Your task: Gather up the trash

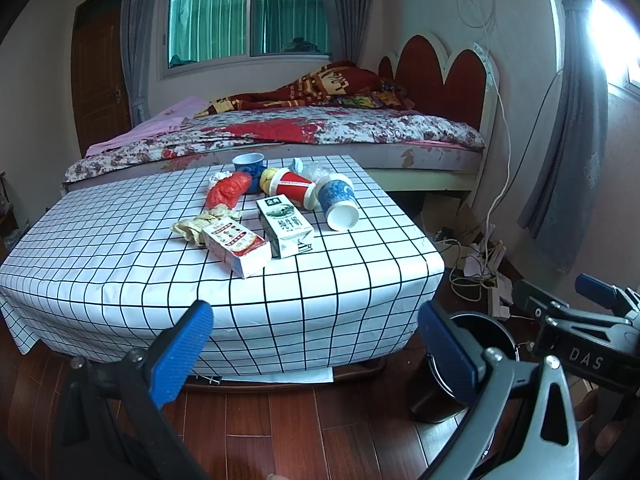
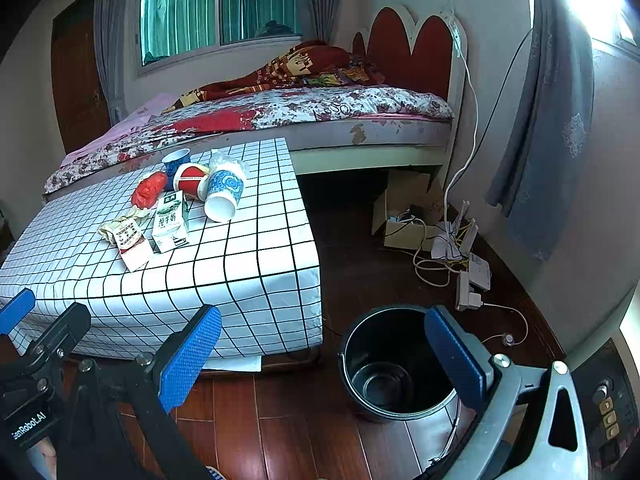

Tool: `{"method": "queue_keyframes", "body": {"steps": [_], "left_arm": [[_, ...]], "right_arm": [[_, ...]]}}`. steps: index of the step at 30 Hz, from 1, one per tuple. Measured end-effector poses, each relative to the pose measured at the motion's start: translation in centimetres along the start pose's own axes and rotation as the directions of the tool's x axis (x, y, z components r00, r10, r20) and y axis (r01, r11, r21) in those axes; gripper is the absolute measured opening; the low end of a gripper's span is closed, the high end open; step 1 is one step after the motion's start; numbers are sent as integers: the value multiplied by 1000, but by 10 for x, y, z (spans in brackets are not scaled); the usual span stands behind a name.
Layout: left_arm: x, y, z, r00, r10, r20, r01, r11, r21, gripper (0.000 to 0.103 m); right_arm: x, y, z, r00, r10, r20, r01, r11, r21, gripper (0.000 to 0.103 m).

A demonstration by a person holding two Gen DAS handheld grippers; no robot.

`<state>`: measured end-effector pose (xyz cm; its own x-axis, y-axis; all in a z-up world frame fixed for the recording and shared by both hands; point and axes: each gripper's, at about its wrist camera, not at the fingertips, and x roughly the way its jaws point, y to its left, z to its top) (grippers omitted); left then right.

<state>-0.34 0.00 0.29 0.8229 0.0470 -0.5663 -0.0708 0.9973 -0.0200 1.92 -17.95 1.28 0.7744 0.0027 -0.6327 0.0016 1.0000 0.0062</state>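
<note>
Both tongs stand released and hold nothing: the left gripper [image 1: 316, 344] and the right gripper [image 2: 322, 354] each show their blue textured pads spread wide, held low over the reddish wood plank floor [image 2: 288, 432]. The trash lies clustered on the low table draped in a white cloth with a black grid [image 1: 120, 248]: a red-and-white printed carton [image 1: 236, 246] just beside a green-and-white milk carton [image 1: 286, 226], a crumpled beige wrapper [image 1: 196, 226], a crumpled red plastic bag [image 1: 228, 190], a tipped blue-patterned paper cup [image 1: 338, 206], a tipped red paper cup [image 1: 292, 188] and an upright blue cup [image 1: 249, 164]. A black metal bucket [image 2: 360, 344] stands on the floor beside the table's right corner, beneath the right gripper.
</note>
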Motion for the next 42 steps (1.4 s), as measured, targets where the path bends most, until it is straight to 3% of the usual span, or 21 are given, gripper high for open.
{"method": "queue_keyframes", "body": {"steps": [6, 13, 21, 25, 31, 37, 42], "left_arm": [[2, 1, 2, 1000, 9, -1, -9, 1000, 0, 102], [29, 25, 3, 998, 66, -17, -66, 997, -36, 102], [85, 68, 10, 985, 170, -21, -171, 981, -92, 102], [134, 80, 12, 981, 171, -89, -181, 976, -120, 101], [181, 79, 15, 970, 208, -128, -225, 964, -141, 101], [211, 80, 21, 963, 227, -143, -247, 958, -146, 99], [211, 109, 15, 957, 250, -149, -274, 946, -173, 95]], "right_arm": [[1, 3, -2, 1000, 10, -5, -10, 1000, -3, 102], [21, 22, 6, 992, 123, -9, -123, 990, -61, 102], [80, 49, 28, 980, 198, -7, -197, 972, -129, 102], [119, 62, 45, 977, 211, -27, -213, 966, -144, 93], [169, 78, 54, 977, 198, -77, -209, 964, -166, 92], [202, 84, 58, 972, 203, -115, -220, 961, -168, 92], [216, 104, 68, 960, 248, -127, -270, 943, -195, 92]]}}
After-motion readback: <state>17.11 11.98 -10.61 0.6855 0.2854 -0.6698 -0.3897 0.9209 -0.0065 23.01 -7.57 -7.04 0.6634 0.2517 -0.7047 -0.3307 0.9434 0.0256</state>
